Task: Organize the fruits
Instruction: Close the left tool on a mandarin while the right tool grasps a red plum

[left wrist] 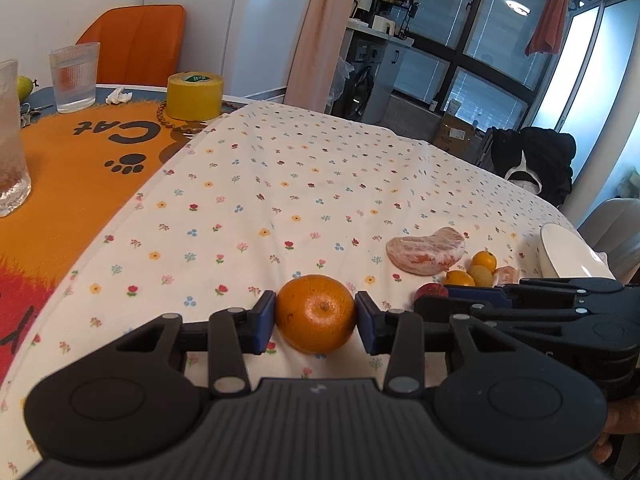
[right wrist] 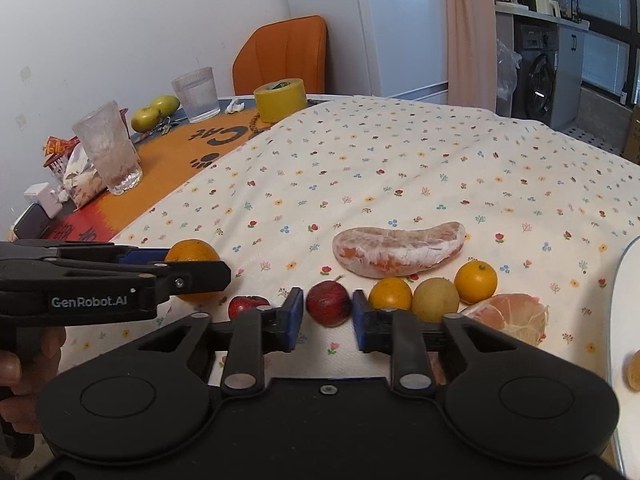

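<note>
In the left wrist view an orange (left wrist: 315,312) rests on the floral tablecloth (left wrist: 280,184), and my left gripper (left wrist: 316,320) is shut on it, both blue pads pressed to its sides. My right gripper (right wrist: 328,316) is shut on a small dark red fruit (right wrist: 329,303) that sits on the cloth. A second red fruit (right wrist: 245,306) lies just left of it. Further right lie a peeled pomelo segment (right wrist: 400,250), three small citrus fruits (right wrist: 435,299) and a peeled citrus (right wrist: 508,316). The left gripper's side (right wrist: 120,276) partly hides the orange (right wrist: 192,254).
A white plate (right wrist: 624,280) at the right edge holds a small brownish piece (right wrist: 634,370). On the orange cat mat (right wrist: 172,168) stand two glasses (right wrist: 110,148), a yellow tape roll (right wrist: 280,98) and two green fruits (right wrist: 154,112). An orange chair (right wrist: 280,52) stands behind.
</note>
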